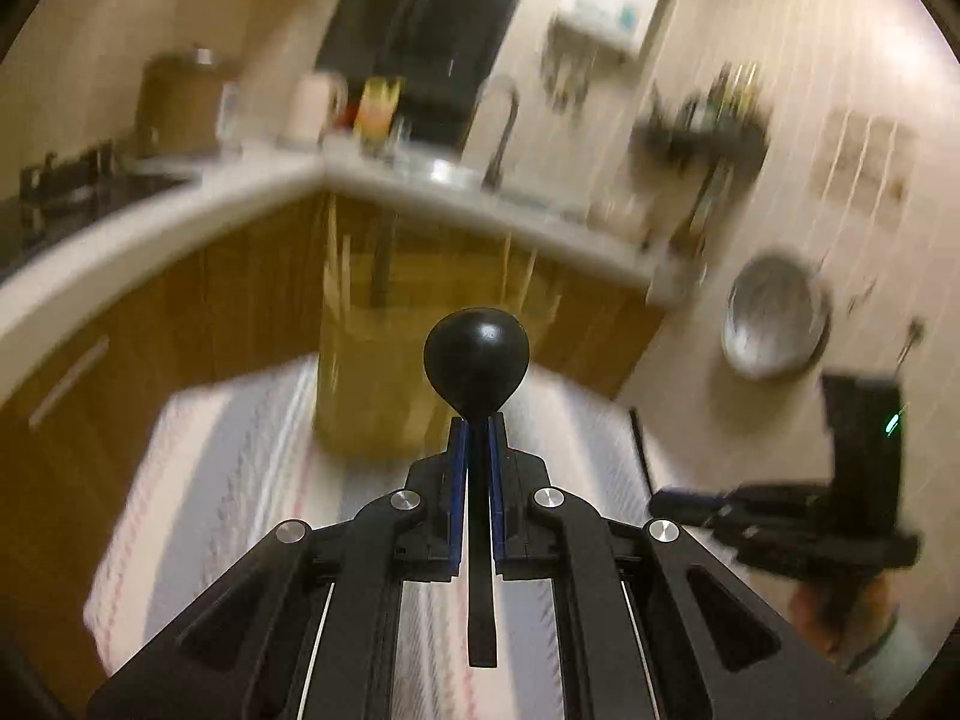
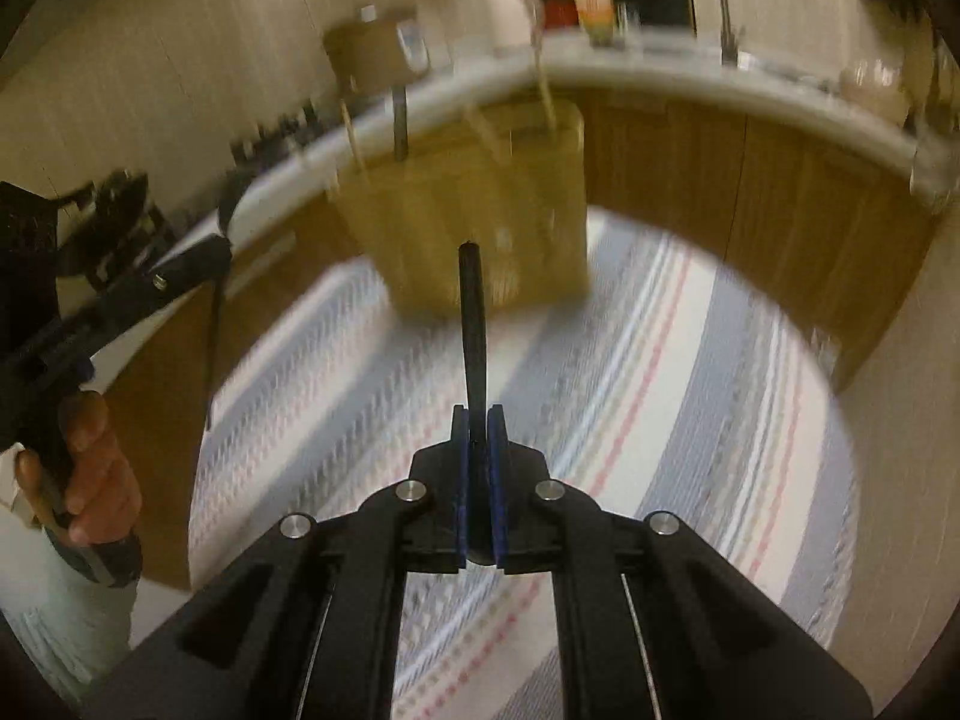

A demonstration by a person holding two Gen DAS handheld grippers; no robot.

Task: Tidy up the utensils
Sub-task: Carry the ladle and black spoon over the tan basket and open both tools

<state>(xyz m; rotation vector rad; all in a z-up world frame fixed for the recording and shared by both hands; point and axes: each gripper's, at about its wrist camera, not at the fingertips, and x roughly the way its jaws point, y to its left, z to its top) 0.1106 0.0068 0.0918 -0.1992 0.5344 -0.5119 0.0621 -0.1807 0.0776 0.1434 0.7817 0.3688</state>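
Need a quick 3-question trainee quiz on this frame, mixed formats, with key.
1. True or false: the left gripper is empty.
2. What does the right gripper hold? A) fork B) slim black utensil handle C) nothing
3. Fill in: the tan wooden utensil holder stands on the ____ cloth.

Key: 1 false, its jaws grip a black round-bowled spoon. 2 B. 3 striped.
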